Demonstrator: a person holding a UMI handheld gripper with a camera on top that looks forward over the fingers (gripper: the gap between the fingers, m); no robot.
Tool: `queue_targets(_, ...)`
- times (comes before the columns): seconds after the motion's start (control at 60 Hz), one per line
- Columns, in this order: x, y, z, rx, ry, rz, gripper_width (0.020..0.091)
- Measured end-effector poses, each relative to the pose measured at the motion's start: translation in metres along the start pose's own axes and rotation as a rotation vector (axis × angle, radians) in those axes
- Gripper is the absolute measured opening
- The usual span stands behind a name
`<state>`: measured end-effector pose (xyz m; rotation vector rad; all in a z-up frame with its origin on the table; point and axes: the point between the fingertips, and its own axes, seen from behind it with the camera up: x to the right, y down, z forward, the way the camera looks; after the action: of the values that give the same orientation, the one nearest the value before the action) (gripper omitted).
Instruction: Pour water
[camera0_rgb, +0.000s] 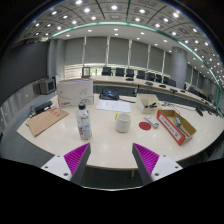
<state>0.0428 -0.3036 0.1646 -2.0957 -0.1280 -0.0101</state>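
A clear plastic water bottle (84, 122) with a label stands upright on the white table (110, 145), left of centre. A white cup (123, 122) stands to its right, a short gap away. My gripper (112, 160) is held back from the table's near edge, well short of both. Its two fingers with magenta pads (76, 156) are spread wide apart, with nothing between them. The bottle lies beyond the left finger, the cup beyond the middle of the gap.
A brown cardboard sheet (44, 120) lies at the table's left. A white box (75, 92) stands behind the bottle. An orange-red box (176, 125) and small items sit to the right. Office desks with monitors (130, 73) fill the background.
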Motion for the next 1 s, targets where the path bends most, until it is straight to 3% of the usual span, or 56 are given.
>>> queue_targets(0.233,-0.100,-0.017,0.095,0.070,-0.058,0.002,0.0859)
queue_targets(0.467,-0.134,-0.041,0.205,0.146,-0.003,0.058,0.0853)
queue_targets(0.633,-0.139,-0.041,0.254,0.151,0.033,0.081,0.0715)
queue_targets(0.667,-0.138,-0.045,0.256,0.170,0.047,0.081,0.0658)
queue_targets(0.7,-0.136,-0.048,0.257,0.179,0.058,0.079,0.0557)
queue_targets(1.0,-0.150,-0.054,0.261,0.163,0.045,0.036,0.0400)
